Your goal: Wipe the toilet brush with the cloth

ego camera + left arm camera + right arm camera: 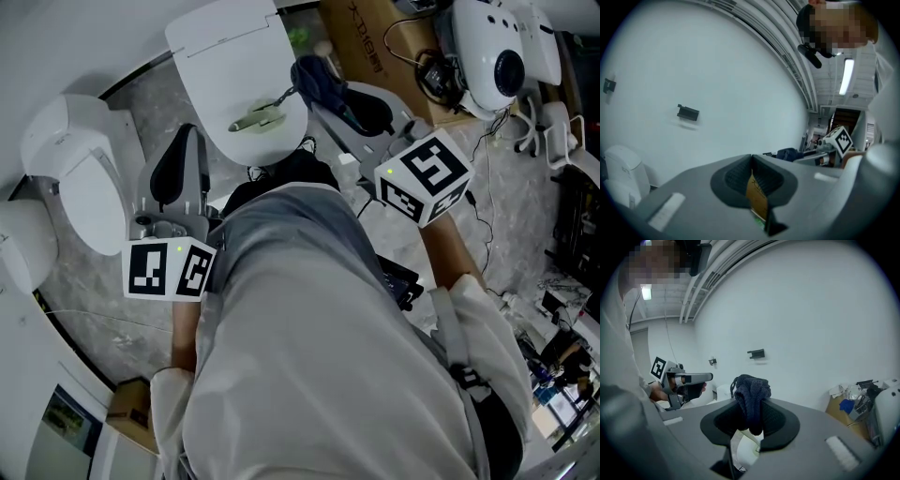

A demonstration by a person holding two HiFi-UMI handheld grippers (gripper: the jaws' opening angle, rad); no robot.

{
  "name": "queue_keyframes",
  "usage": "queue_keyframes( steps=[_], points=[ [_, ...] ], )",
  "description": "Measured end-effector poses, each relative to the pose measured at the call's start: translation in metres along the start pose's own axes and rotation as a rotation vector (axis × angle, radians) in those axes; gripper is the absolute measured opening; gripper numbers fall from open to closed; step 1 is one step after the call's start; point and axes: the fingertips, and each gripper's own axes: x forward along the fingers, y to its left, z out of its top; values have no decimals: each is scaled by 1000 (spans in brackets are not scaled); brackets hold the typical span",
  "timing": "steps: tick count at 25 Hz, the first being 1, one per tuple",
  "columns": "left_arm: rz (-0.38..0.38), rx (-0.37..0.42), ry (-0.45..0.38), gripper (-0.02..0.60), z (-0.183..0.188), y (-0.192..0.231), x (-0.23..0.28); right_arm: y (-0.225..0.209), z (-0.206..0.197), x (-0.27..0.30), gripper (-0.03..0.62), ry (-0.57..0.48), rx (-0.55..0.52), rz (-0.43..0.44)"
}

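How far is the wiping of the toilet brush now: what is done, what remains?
Done: the right gripper is shut on the dark blue cloth. In hand: only that; the left gripper is shut with no brush in it. Left: a pale green object, possibly the brush, lies on the white toilet lid; no wiping contact is visible.

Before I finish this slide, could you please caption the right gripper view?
Right claw shut on a dark cloth, left claw beyond, white wall behind.

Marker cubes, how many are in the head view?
2. The left marker cube sits at lower left; the right marker cube, right of centre. None seems hidden.
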Motion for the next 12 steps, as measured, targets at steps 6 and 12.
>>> queue_keyframes(
  steps=[6,12],
  points=[
    [28,-10,-3,0,-1,5,-4,9,-4,3,83,25,-24,22],
    [29,-13,3,0,0,5,-8,15,-4,4,83,33,-12,26]
  ],
)
